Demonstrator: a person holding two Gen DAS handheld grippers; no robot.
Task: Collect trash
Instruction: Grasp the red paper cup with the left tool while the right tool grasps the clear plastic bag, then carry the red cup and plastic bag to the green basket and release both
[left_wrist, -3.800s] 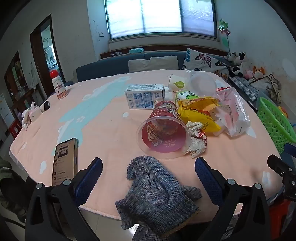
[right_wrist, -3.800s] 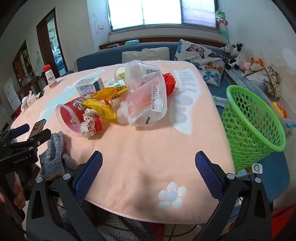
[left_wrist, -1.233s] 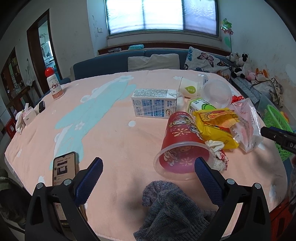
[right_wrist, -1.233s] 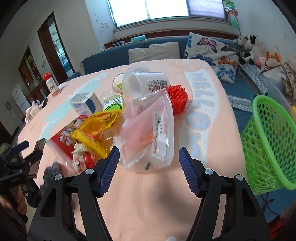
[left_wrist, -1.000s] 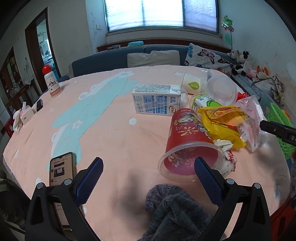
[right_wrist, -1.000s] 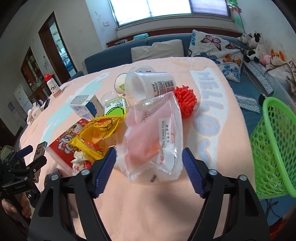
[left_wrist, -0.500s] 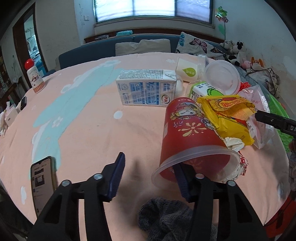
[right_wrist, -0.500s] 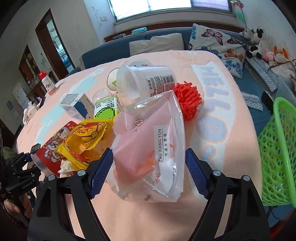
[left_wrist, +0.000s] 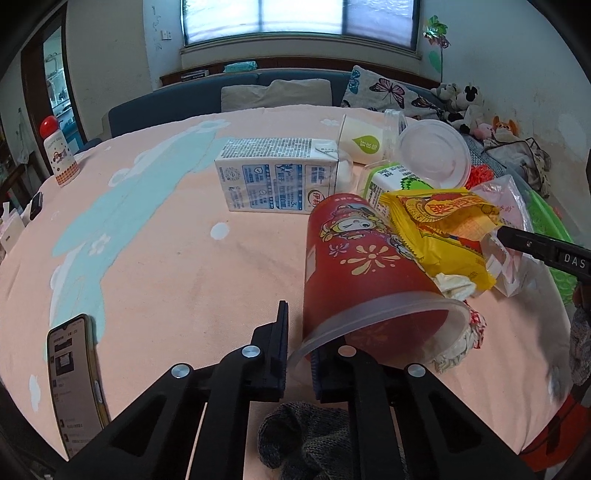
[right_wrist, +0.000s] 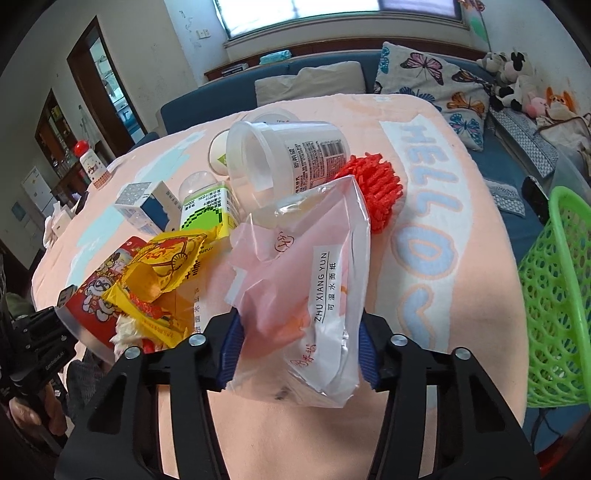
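Tipped red cup rim between left hand-held gripper fingers.

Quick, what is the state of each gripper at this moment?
Left gripper: shut on the rim of the red cup.
Right gripper: shut on the clear plastic bag.

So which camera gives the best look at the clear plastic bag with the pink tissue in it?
The right wrist view: the plastic bag fills the centre, between the right gripper's fingers, its label readable. The left wrist view shows only part of it, behind the yellow wrapper.
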